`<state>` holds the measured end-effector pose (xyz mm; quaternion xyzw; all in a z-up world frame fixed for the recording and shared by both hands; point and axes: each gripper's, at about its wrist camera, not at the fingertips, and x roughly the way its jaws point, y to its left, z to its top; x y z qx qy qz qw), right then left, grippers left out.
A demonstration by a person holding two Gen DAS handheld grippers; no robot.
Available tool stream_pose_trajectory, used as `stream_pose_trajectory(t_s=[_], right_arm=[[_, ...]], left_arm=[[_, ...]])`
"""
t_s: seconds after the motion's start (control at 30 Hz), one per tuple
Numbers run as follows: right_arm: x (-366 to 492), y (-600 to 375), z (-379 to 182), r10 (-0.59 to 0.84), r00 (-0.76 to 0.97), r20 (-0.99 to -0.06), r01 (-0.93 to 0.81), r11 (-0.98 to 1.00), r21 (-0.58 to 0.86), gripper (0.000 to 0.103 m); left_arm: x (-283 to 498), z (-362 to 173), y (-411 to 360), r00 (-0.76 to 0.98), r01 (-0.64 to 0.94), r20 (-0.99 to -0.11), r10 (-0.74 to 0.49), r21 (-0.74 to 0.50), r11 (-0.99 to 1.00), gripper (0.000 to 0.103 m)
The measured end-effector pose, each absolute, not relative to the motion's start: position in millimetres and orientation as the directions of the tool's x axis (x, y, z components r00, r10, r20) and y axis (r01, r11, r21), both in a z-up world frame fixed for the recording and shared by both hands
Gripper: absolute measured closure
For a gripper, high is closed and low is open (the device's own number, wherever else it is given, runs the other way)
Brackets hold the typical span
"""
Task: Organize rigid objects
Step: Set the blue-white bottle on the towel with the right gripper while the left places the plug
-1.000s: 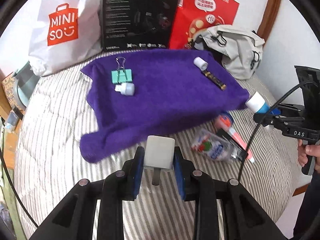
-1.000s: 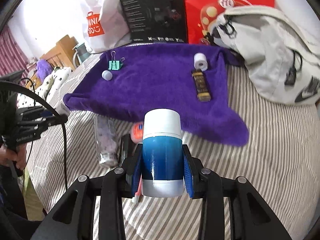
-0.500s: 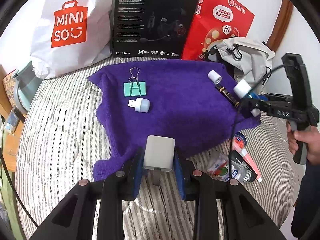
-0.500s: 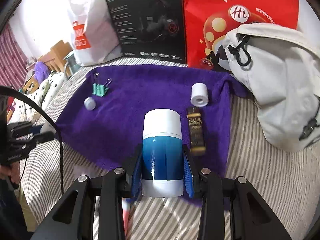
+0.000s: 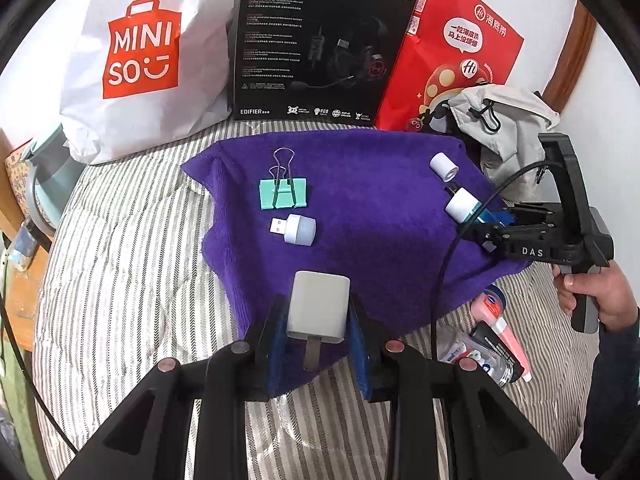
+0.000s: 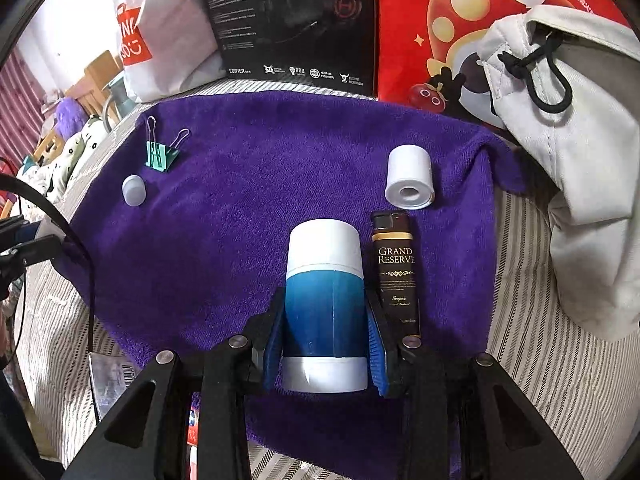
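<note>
My left gripper point(image 5: 318, 320) is shut on a white plug adapter point(image 5: 318, 309), held over the near edge of a purple towel point(image 5: 360, 216). On the towel lie a teal binder clip point(image 5: 282, 193), a small white USB light point(image 5: 297, 229) and a white roll point(image 5: 443, 166). My right gripper point(image 6: 325, 332) is shut on a blue tube with a white cap point(image 6: 325, 296), low over the towel point(image 6: 240, 220), just left of a dark Grand Reserve box point(image 6: 396, 272). The white roll point(image 6: 410, 178) lies beyond that box. The clip point(image 6: 160, 152) and USB light point(image 6: 133, 189) sit far left.
A Miniso bag point(image 5: 136, 52), a black headset box point(image 5: 320, 40), a red bag point(image 5: 452, 52) and a grey pouch point(image 5: 504, 132) line the back. Tubes and a bottle point(image 5: 492, 336) lie on the striped bedding point(image 5: 120, 280) at the right. A hand point(image 5: 592, 292) grips the right tool.
Both grippers have moved forward over the towel with their objects still held. The blue tube now hangs beside the dark box, closer to the cloth.
</note>
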<state>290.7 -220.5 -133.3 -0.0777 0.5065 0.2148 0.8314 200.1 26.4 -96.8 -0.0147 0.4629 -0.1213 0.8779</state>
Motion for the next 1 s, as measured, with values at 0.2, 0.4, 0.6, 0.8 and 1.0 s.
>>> stream_pose_trajectory(t_s=[0.2, 0.4, 0.6, 0.8, 1.0], right_arm=[[289.8, -217.2, -133.6, 0.264, 0.398, -0.879, -0.467, 0.883, 0.053, 0.066], [289.3, -217.9, -133.4, 0.278, 0.372, -0.886, -0.488, 0.870, 0.068, 0.061], [287.9, -230.0, -129.9, 0.301, 0.337, -0.892, -0.458, 0.880, 0.124, 0.057], [273.3, -238.9, -111.8, 0.310, 0.383, -0.870, -0.449, 0.886, 0.118, 0.057], [246.3, -243.0, -92.3, 0.322, 0.424, -0.847, -0.450, 0.886, 0.112, 0.056]], left_arm=[[210.7, -102.2, 25.3, 0.529, 0.200, -0.819, -0.224, -0.136, 0.970, 0.076], [222.4, -109.9, 25.8, 0.522, 0.171, -0.829, -0.202, -0.130, 0.977, 0.076], [239.4, -120.8, 17.1, 0.503, 0.167, -0.846, -0.176, -0.105, 0.980, 0.076], [254.2, -135.5, 4.4, 0.486, 0.173, -0.868, -0.104, -0.022, 0.985, 0.076], [254.3, -135.7, 0.9, 0.493, 0.189, -0.866, -0.081, 0.016, 0.982, 0.075]])
